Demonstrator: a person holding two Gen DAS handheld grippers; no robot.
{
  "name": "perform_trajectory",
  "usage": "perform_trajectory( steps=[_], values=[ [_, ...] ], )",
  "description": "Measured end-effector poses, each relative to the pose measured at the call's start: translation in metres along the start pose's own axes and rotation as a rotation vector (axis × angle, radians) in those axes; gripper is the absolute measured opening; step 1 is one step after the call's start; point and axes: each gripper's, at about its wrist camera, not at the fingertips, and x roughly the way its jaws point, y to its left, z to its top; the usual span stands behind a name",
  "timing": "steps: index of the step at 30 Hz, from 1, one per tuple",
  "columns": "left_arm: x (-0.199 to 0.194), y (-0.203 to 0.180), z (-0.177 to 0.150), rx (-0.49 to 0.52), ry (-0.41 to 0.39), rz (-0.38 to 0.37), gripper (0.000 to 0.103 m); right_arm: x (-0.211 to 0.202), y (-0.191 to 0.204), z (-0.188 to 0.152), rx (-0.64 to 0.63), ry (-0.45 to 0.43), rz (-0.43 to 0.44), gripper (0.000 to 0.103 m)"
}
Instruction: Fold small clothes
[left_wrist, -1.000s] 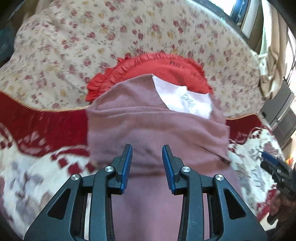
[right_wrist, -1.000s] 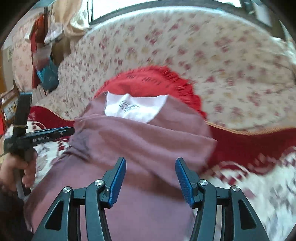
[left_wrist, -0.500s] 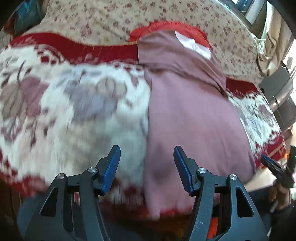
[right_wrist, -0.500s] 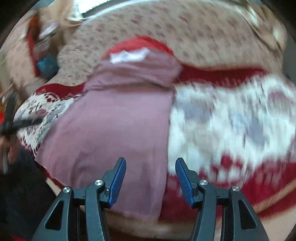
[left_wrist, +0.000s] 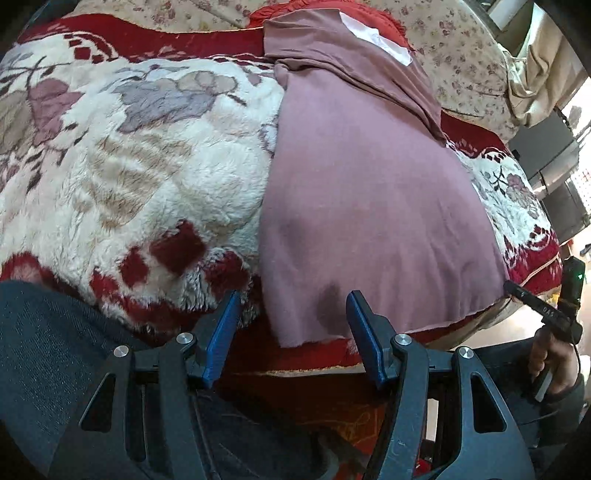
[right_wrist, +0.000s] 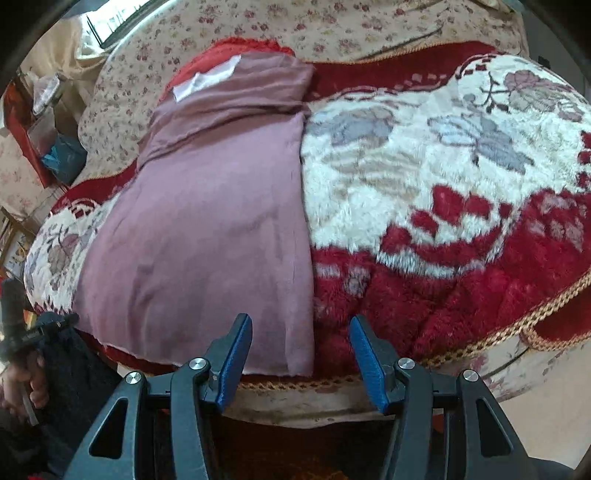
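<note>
Garment (left_wrist: 369, 192) flat on blanket (left_wrist: 147, 155), hand-held grippers spread.

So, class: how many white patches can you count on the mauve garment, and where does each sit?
1. A single white patch lies at the far end of the mauve garment, near the red frilled cloth. Folded layers could hide others.

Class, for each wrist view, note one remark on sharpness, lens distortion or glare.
Left wrist: sharp throughout; fisheye bows the mauve garment and blanket; daylight blows out the right edge. Right wrist: also sharp, dark vignette at the corners, window glare upper left; blanket edge curves strongly.
</note>
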Motion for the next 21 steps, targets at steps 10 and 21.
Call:
perform_trajectory(
  steps=[10, 21],
  values=[
    [0.014, 0.006, 0.000, -0.026, 0.046, 0.014, 0.008, -0.004, 0.004, -0.011, -0.032, 0.015, 0.002, 0.053],
    [0.011, 0.006, -0.001, -0.018, 0.037, 0.001, 0.004, 0.003, 0.005, -0.011, -0.031, 0.032, -0.004, 0.032]
  ],
)
